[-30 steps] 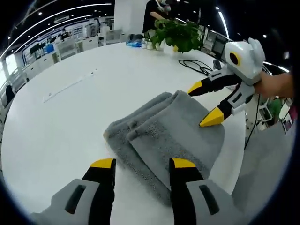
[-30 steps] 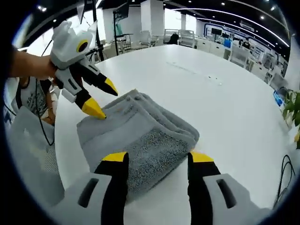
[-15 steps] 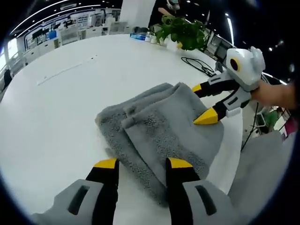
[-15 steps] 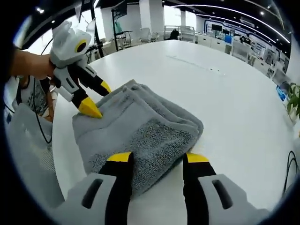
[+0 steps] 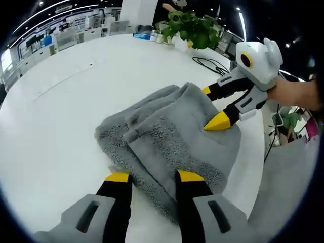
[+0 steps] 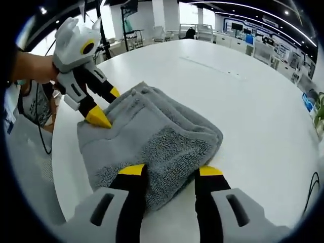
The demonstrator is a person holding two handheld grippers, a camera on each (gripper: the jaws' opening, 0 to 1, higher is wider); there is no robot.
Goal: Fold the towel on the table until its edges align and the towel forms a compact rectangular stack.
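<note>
A grey towel (image 5: 167, 136), folded into a thick, loosely layered stack, lies near the edge of a white round table (image 5: 55, 116). My left gripper (image 5: 153, 177) is open, its yellow tips at the stack's near edge with towel between them. My right gripper (image 5: 211, 106) comes in from the right, open, its lower tip pressing on the towel's top layer. In the right gripper view the towel (image 6: 152, 136) lies the same way. There my right gripper (image 6: 170, 170) straddles its near edge, and the left gripper (image 6: 106, 106) rests one tip on the far corner.
A potted plant (image 5: 190, 28) and a black cable (image 5: 210, 63) sit at the table's far side. A person's hand (image 5: 296, 93) holds the right gripper. The table edge (image 6: 63, 167) runs close beside the towel. Office desks stand in the background.
Both grippers have closed in on the towel, so it now reaches between each view's own jaws. Each pair of jaws has narrowed slightly. The towel stack stays folded in place.
</note>
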